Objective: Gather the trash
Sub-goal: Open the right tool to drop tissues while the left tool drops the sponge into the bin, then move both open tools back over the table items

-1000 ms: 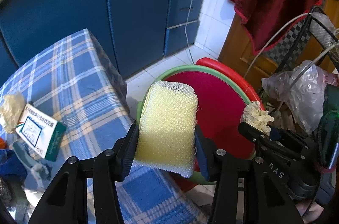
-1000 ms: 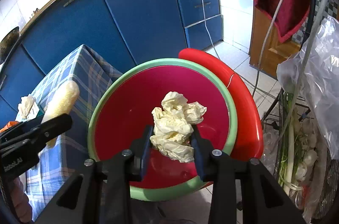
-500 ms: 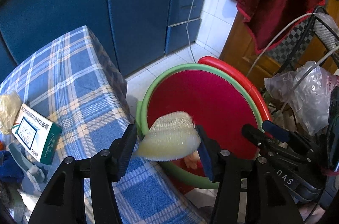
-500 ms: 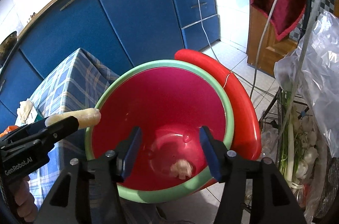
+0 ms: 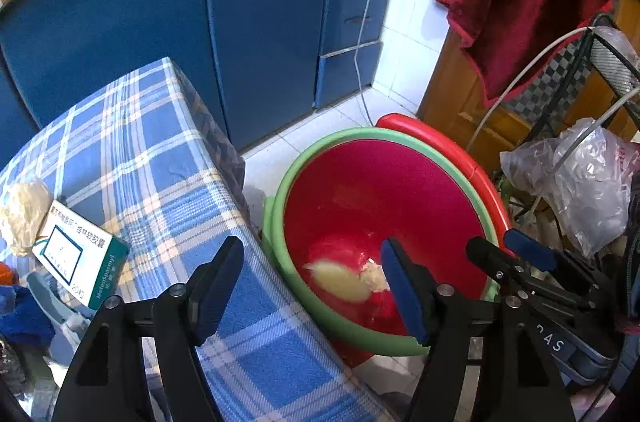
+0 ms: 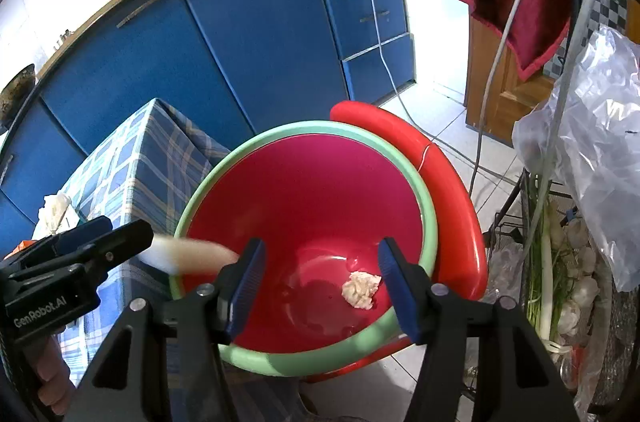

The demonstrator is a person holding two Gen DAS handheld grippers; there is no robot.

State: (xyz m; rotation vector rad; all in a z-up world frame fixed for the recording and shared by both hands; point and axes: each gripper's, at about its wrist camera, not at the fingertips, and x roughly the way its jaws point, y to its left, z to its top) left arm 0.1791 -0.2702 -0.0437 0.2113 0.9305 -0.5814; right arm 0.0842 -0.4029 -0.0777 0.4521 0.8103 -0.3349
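A red basin with a green rim [image 5: 280, 206] [image 6: 304, 128] stands on the floor beside the table. A crumpled tissue [image 6: 361, 289] [image 5: 374, 278] lies at its bottom. A yellow mesh sponge [image 5: 338, 284] [image 6: 188, 256] is blurred in mid-fall inside the basin, just past the left fingertips. My left gripper [image 5: 312, 286] [image 6: 120, 242] is open and empty above the basin's near-left rim. My right gripper [image 6: 320, 286] [image 5: 508, 250] is open and empty over the basin.
The blue plaid table [image 5: 160, 158] holds a green-and-white box [image 5: 80, 254] and another crumpled tissue [image 5: 22, 218]. Blue cabinets [image 5: 200, 22] stand behind. A second red basin rim [image 6: 452, 206], a plastic bag [image 6: 592, 158] and a wire rack with vegetables [image 6: 560, 262] stand on the right.
The right gripper opened and the tissue dropped into the basin. The left gripper then opened, and the yellow sponge left it and is falling into the basin.
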